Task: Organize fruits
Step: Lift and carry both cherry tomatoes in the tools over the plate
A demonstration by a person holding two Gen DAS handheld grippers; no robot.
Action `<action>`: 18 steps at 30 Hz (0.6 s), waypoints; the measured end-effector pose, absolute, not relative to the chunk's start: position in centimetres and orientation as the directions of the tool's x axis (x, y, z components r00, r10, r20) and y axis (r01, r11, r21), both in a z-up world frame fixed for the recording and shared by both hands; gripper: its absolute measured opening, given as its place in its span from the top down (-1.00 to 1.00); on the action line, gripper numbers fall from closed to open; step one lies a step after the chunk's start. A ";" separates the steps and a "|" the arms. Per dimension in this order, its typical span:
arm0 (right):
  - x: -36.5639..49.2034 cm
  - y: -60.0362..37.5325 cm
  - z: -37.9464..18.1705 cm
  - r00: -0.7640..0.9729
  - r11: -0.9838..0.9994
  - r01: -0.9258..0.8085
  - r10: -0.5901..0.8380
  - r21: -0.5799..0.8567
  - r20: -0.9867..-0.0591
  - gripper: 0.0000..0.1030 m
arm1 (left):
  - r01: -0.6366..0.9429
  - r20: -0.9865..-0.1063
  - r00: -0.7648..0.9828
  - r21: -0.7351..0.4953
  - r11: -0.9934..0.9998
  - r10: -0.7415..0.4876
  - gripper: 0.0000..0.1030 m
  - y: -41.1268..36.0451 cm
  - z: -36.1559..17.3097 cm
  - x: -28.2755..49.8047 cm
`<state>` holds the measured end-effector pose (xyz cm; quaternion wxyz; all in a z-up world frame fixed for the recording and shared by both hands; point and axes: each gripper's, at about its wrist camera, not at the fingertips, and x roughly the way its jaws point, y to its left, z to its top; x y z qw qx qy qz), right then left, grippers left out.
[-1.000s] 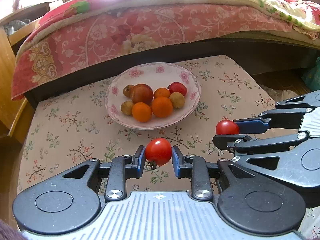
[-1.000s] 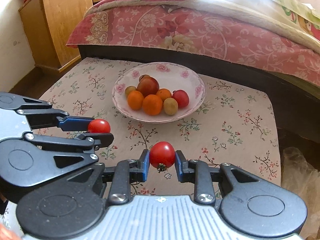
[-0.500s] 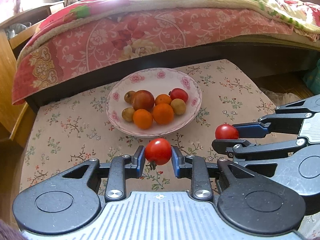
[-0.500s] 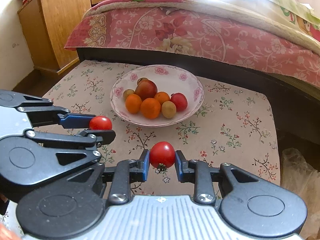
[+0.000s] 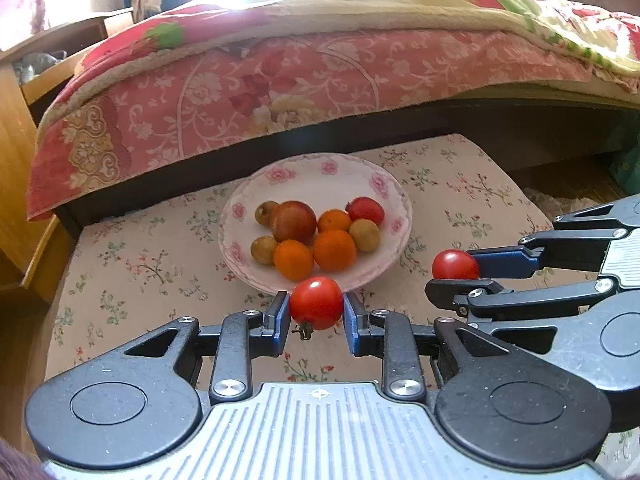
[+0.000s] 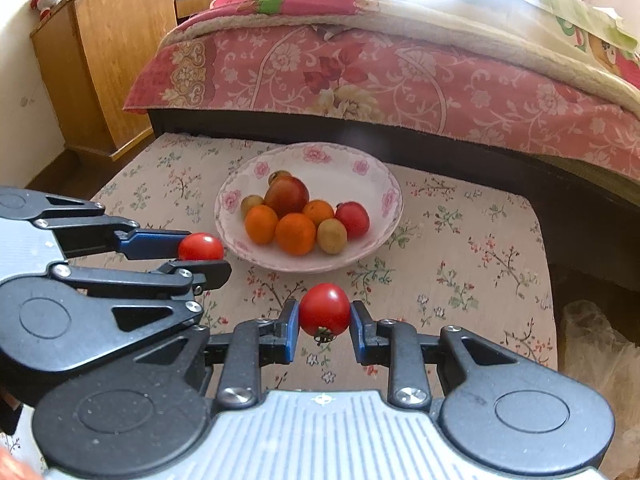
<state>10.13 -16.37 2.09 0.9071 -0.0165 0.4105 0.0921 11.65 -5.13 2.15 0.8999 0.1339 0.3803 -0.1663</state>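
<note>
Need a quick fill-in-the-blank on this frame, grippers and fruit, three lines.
1. The left gripper is shut on a red ____.
2. The right gripper holds ____ tomato(es).
3. The other fruit lies in a floral ____, on the flowered tablecloth.

Missing words: tomato; one; bowl.

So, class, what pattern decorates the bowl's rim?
Pink flowers on white, on the bowl; clearest in the right wrist view.

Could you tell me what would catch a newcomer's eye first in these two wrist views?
Two bright red tomatoes held above the flowered cloth: the left gripper is shut on one tomato, the right gripper on the other tomato. Just beyond them stands a floral bowl heaped with fruit, before a bed with a pink quilt.
</note>
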 end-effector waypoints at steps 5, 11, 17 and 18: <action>11.2 -16.3 2.3 0.656 0.982 -0.186 0.153 0.038 -0.739 0.40 | 0.388 -0.722 0.666 0.119 0.914 -0.189 0.33 -5.1 2.5 12.7; 12.9 -16.5 2.6 0.668 0.981 -0.191 0.154 0.032 -0.728 0.40 | 0.379 -0.713 0.676 0.122 0.917 -0.185 0.33 -5.3 2.8 14.3; 15.3 -16.8 2.6 0.670 0.979 -0.199 0.166 0.040 -0.723 0.40 | 0.363 -0.714 0.675 0.103 0.926 -0.185 0.33 -5.2 2.7 16.3; 15.6 -16.8 2.5 0.672 0.979 -0.201 0.166 0.038 -0.722 0.40 | 0.360 -0.714 0.676 0.101 0.927 -0.184 0.33 -5.2 2.7 16.6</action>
